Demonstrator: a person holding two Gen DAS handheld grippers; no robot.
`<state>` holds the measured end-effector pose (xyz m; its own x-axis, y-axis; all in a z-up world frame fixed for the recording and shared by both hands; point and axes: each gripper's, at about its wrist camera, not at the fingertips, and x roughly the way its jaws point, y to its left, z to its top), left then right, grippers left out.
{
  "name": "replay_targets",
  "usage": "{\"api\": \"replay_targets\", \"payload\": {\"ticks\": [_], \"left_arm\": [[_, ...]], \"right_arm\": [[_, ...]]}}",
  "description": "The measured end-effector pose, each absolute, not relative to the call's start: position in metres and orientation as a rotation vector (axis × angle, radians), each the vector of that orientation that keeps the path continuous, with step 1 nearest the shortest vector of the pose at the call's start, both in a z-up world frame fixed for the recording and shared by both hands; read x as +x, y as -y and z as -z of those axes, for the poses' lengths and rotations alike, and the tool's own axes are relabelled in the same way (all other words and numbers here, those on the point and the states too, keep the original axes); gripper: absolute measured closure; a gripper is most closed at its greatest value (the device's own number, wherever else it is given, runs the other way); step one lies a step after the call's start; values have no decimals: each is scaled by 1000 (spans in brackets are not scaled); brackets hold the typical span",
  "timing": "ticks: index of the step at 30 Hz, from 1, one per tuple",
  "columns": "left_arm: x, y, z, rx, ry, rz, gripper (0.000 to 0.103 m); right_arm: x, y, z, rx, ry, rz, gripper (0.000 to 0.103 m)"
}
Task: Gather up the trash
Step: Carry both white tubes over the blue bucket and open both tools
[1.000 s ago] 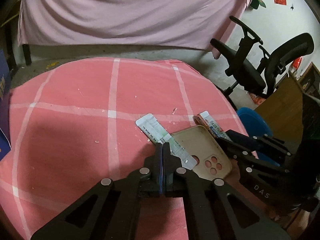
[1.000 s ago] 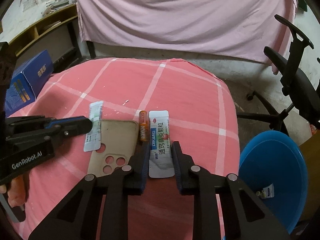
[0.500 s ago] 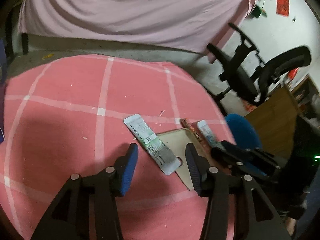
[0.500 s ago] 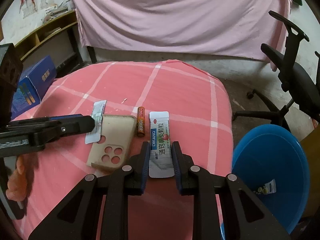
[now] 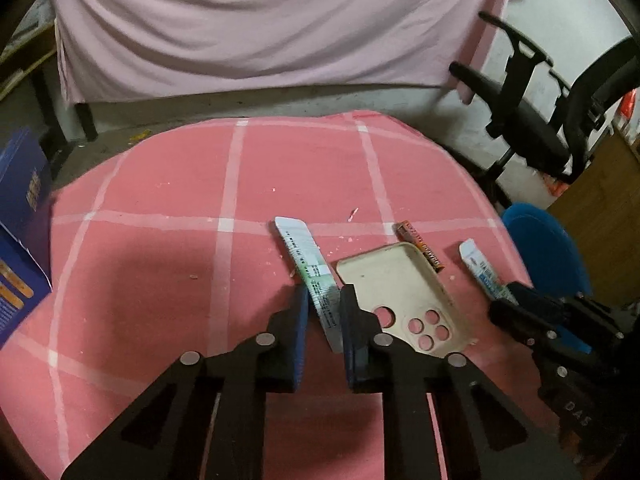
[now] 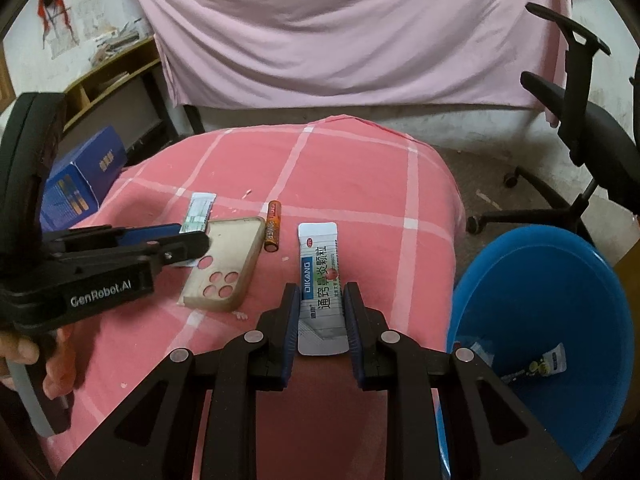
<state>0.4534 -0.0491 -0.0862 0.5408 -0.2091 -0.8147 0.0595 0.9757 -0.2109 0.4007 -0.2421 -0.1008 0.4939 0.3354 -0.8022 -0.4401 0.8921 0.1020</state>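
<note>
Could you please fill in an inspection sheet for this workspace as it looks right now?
Surface: pink checked tablecloth, crumbs scattered.
Job's things: green-white sachet between the left fingers; DIKANG sachet between the right fingers; blue bin beside the table holds wrappers.
Clutter: beige phone case, orange battery, blue box.
Grippers: left gripper closing round its sachet; right gripper shut on its sachet.
Cables: nothing seen.
Surroundings: pink sheet, office chair, shelf.
</note>
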Motion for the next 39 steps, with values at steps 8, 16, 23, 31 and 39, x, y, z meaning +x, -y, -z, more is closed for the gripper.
{"api": "replay_targets", "payload": {"ticks": [8,16,23,31,39], "left_arm": [[433,34,83,-239,-920,196,102],[410,40,64,-245,-798,196,103],[381,66,31,-204,-575,237,103],[349,92,-5,-193,-334,316,103],[326,147,-20,-112,-174,407,103]], "right_arm": [[392,251,101,-78,-921,-495,83],[378,256,85,-46,-809,-523,83],[356,275,54,3,-580,-506,83],[331,304,24,36,-332,-443,83],[299,334,1,7,-148,-336,83]]}}
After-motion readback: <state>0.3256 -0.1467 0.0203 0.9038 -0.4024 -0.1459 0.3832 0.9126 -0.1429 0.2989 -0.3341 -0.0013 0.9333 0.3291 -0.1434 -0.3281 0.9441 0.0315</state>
